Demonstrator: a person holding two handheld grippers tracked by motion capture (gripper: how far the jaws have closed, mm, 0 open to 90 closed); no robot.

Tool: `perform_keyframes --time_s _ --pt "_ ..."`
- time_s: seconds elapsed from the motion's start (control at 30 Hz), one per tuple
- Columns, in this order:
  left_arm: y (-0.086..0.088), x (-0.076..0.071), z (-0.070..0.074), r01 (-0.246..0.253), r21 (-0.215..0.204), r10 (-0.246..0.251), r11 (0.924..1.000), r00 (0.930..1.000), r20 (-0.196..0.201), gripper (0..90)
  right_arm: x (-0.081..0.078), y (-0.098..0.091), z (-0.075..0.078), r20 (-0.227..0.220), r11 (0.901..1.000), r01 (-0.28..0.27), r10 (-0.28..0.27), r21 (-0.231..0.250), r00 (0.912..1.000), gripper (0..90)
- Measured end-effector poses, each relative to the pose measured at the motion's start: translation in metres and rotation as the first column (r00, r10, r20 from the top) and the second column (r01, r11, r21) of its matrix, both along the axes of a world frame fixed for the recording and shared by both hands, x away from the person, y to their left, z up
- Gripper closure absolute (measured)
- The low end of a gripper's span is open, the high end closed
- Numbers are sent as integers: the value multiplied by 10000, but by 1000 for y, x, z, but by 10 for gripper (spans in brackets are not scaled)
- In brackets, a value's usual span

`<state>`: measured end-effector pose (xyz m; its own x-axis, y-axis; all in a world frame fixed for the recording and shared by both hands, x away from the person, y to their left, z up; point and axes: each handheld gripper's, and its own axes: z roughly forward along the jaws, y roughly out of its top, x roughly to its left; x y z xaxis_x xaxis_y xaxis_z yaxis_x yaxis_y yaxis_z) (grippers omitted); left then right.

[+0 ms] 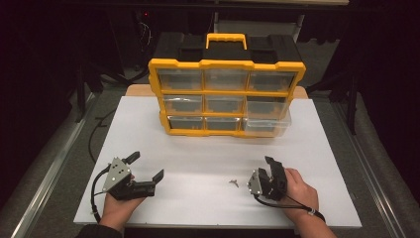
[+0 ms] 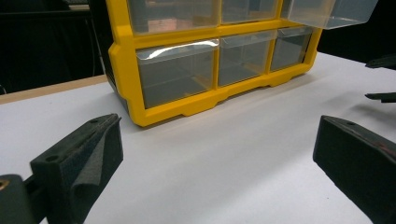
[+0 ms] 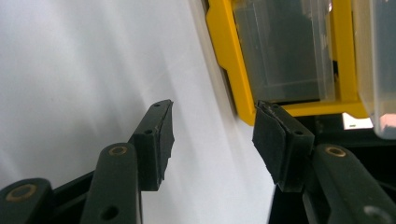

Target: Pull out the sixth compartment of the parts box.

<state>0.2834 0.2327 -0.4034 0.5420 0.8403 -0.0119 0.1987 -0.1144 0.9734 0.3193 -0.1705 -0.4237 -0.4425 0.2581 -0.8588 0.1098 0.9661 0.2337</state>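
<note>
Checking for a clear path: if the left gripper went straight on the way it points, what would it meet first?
Probably the yellow organizer. The left gripper has open jaws with bare white table ahead, then the organizer's bottom-left drawer. Depth is hard to judge.

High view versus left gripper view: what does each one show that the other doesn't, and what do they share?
High view alone: the organizer's yellow handle, a small metal part on the sheet left of the right tool, and both hands.

Left gripper view alone: the left tool seen from behind, jaws wide apart with nothing between them.

Shared: the yellow drawer organizer, its pulled-out clear drawer, and the white sheet.
</note>
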Motion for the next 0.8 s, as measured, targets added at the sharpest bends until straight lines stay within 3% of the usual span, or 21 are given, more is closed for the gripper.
perform_keyframes --time_s 0.07,0.23,0.4,0.47,0.53,0.57,0.6,0.67,0.7,0.73,0.8 --pt "0 0 0 16 0 -16 10000 10000 -4 21 0 -1 1 -201 9985 188 -178 511 9996 489" --pt "0 0 0 63 32 -63 10000 10000 -20 21 2 -7 4 -343 9927 191 -151 1190 9993 476" --pt "-1 0 0 60 32 -60 10000 10000 -15 21 4 -16 6 -759 9719 476 -308 2303 9966 464" --pt "-1 0 0 71 45 -71 10000 10000 -17 21 5 -20 6 -939 9572 644 -392 2821 9948 459" --pt "-1 0 0 77 65 -76 9999 10000 -25 21 5 -23 7 -1287 9286 891 -451 3602 9907 456" --pt "-1 0 0 76 80 -76 9999 10000 -24 21 6 -25 8 -1317 9280 889 -435 3618 9903 455" --pt "-1 0 0 71 84 -71 9999 10000 -13 21 6 -26 7 -1467 9130 1012 -461 3951 9881 453" --pt "-2 0 0 71 90 -71 9999 10000 -12 21 8 -28 7 -1622 9037 1056 -407 4149 9859 448" --pt "-2 0 0 71 88 -71 9999 10000 -5 21 8 -28 5 -1842 8827 1306 -511 4513 9816 446" --pt "-2 0 0 70 79 -70 9999 10000 1 21 9 -30 6 -1783 8883 1204 -443 4433 9830 445" --pt "-2 0 0 68 78 -68 9999 10000 -2 21 10 -30 6 -1924 8716 1307 -427 4725 9804 443"
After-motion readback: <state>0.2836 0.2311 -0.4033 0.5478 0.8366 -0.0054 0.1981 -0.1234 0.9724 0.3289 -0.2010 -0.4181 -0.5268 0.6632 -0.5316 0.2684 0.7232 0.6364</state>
